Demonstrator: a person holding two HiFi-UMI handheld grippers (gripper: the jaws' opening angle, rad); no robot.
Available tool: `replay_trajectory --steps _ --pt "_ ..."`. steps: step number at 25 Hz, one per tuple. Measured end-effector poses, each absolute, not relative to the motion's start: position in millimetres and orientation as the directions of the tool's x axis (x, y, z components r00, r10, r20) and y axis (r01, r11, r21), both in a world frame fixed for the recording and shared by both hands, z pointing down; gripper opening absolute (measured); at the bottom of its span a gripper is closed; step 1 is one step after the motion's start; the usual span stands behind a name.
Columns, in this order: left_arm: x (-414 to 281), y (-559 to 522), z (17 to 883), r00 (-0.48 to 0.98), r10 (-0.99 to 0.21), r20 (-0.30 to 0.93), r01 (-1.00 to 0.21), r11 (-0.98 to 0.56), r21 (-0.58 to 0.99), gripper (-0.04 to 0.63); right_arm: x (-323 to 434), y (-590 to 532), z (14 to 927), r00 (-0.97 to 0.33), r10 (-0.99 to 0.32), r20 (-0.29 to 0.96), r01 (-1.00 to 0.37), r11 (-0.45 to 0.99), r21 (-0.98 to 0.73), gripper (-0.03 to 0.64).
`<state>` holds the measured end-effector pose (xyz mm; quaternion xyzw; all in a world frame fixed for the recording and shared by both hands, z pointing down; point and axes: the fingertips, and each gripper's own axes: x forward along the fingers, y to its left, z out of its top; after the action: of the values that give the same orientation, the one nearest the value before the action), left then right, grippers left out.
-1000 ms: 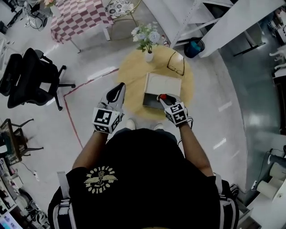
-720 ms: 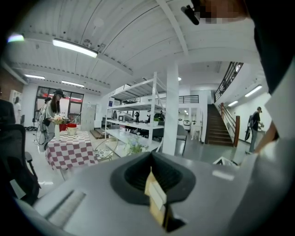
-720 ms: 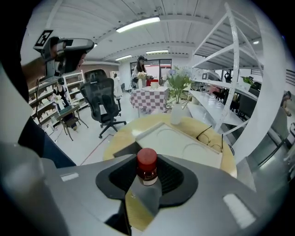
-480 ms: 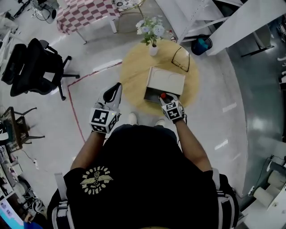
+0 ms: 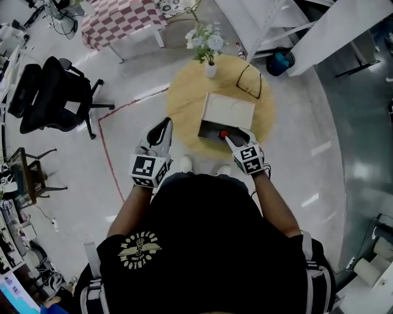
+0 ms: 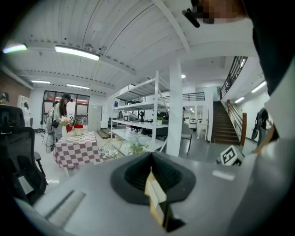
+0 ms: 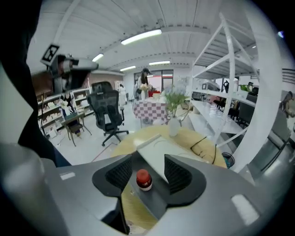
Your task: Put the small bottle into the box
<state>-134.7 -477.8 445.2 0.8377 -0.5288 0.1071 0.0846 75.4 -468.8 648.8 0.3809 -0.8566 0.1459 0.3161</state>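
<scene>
A small bottle with a red cap stands upright in the dark open part of the cream box, at its near edge on the round yellow table. My right gripper is around it. In the right gripper view the bottle sits between the black pads with a gap on each side, and the jaws are opening. My left gripper hangs left of the table over the floor, jaws together, nothing held. In its own view the left gripper points out into the room.
A vase of flowers and a pair of glasses are on the far half of the table. A black office chair stands at the left, a checkered table beyond it. White shelving runs along the right.
The right gripper's jaws have spread off the bottle and the gripper has drawn back slightly toward me. The bottle stays in the box. The left gripper barely moved.
</scene>
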Motion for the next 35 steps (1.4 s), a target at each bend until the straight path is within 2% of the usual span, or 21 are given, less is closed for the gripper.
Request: replay_trajectory --steps 4,5,8,13,21,28,35 --pt "-111.5 -478.9 436.5 0.441 -0.864 0.243 -0.895 -0.444 0.047 0.0 108.2 -470.9 538.8 -0.549 -0.706 0.447 -0.788 0.616 0.004 0.208" --pt "-102.8 -479.6 432.8 0.454 -0.86 0.233 -0.889 -0.456 0.05 0.0 116.6 -471.1 512.3 -0.545 -0.743 0.388 -0.799 0.601 0.029 0.186" --pt "-73.5 -483.8 426.6 0.492 -0.846 0.208 -0.869 -0.493 0.052 0.0 137.7 -469.3 462.1 -0.516 -0.817 0.256 -0.831 0.55 0.081 0.006" --pt "-32.9 -484.0 428.4 0.529 -0.825 0.202 -0.846 -0.531 0.046 0.0 149.3 -465.4 447.9 -0.5 -0.839 0.213 -0.849 0.524 0.071 0.006" --pt "12.7 -477.7 420.7 0.53 -0.826 0.194 -0.844 -0.535 0.029 0.0 174.5 -453.8 446.0 -0.543 -0.806 0.235 -0.816 0.572 0.076 0.006" --pt "23.8 -470.4 418.6 0.512 -0.832 0.213 -0.851 -0.525 -0.004 0.0 174.2 -447.2 447.3 -0.592 -0.782 0.194 -0.791 0.61 0.05 0.006" --pt "36.4 -463.2 417.5 0.523 -0.821 0.231 -0.838 -0.544 -0.034 0.0 181.5 -444.3 450.6 -0.585 -0.792 0.174 -0.803 0.595 0.012 0.006"
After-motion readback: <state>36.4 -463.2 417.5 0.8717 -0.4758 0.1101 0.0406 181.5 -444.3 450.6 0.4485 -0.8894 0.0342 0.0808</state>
